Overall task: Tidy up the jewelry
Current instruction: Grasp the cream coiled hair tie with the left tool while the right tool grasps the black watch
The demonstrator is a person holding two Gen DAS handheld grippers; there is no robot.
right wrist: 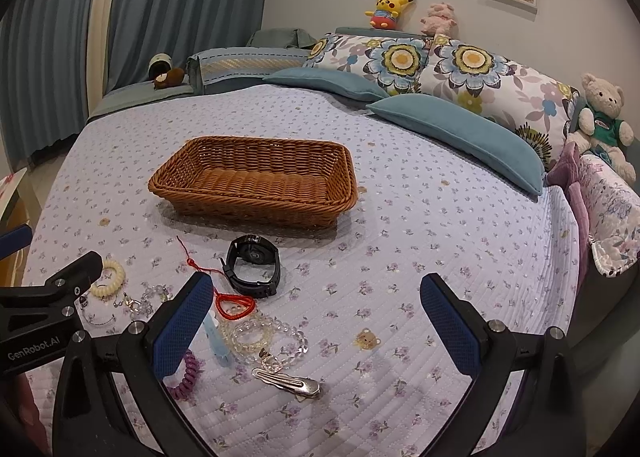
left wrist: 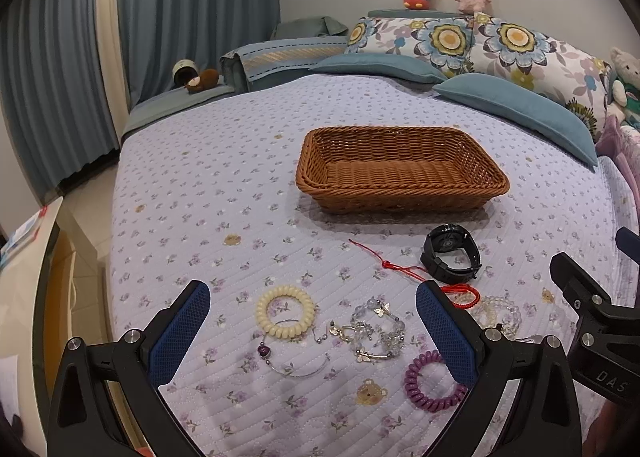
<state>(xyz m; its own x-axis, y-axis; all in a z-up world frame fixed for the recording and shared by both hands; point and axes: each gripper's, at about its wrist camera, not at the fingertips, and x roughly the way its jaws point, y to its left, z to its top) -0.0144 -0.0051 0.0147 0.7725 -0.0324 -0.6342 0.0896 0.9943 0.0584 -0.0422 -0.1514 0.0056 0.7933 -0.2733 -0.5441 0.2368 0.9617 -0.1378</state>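
Observation:
An empty brown wicker basket (left wrist: 402, 171) (right wrist: 256, 185) sits mid-bed. In front of it lie a black watch (left wrist: 452, 255) (right wrist: 253, 267), a red cord bracelet (left wrist: 464, 295) (right wrist: 234, 305), a cream coil hair tie (left wrist: 285, 310) (right wrist: 109, 275), a clear bead bracelet with butterflies (left wrist: 376, 331), a thin silver bangle with a purple bead (left wrist: 294, 363), a purple coil tie (left wrist: 434, 383) (right wrist: 186, 377), clear bead bracelets (right wrist: 266, 337), a pale blue clip (right wrist: 216, 339) and a silver hair clip (right wrist: 288, 379). My left gripper (left wrist: 313, 303) is open above the cream tie and bead bracelet. My right gripper (right wrist: 317, 295) is open, empty, right of the pile.
The bed has a lilac floral quilt (left wrist: 224, 185). Blue and floral pillows (right wrist: 460, 129) lie behind the basket, with a teddy bear (right wrist: 604, 121) at the right and blue curtains (left wrist: 192, 5) at the left. The bed's left edge drops to a tiled floor.

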